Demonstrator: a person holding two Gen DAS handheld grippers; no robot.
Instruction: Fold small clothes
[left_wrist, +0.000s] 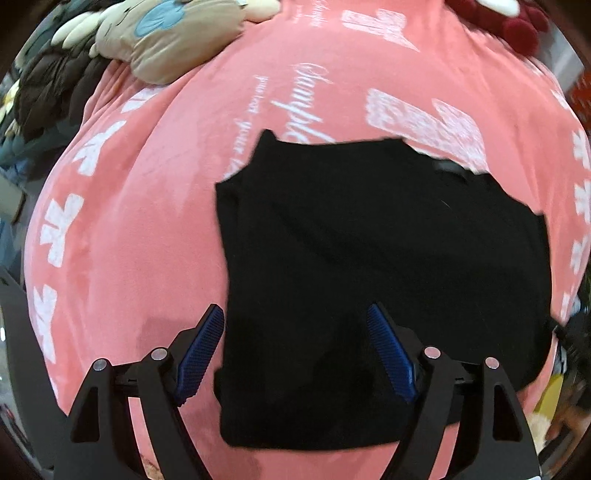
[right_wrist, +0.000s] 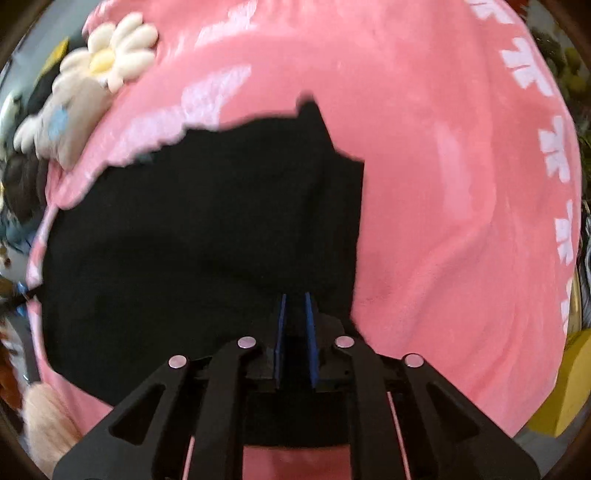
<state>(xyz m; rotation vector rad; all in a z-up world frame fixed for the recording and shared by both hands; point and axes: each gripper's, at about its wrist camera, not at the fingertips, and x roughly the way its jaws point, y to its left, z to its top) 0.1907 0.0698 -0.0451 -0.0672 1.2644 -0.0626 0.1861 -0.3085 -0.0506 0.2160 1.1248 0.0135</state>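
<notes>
Pink blanket (left_wrist: 147, 221) | black garment (left_wrist: 369, 258) under released left gripper (left_wrist: 295, 332) | right gripper (right_wrist: 294, 299) clenched on garment edge

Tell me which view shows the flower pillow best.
The right wrist view: the flower pillow shows its white petals and yellow centre, though blurred. The left wrist view shows only pale petals of it at the top edge, beside a beige cushion.

A plain black garment (left_wrist: 369, 258) lies on a pink blanket (left_wrist: 147, 229) printed with white lettering and blocky marks. The plush daisy (right_wrist: 110, 51) has cream petals around a yellow centre. Both claws have blue pads (left_wrist: 201, 354).
</notes>
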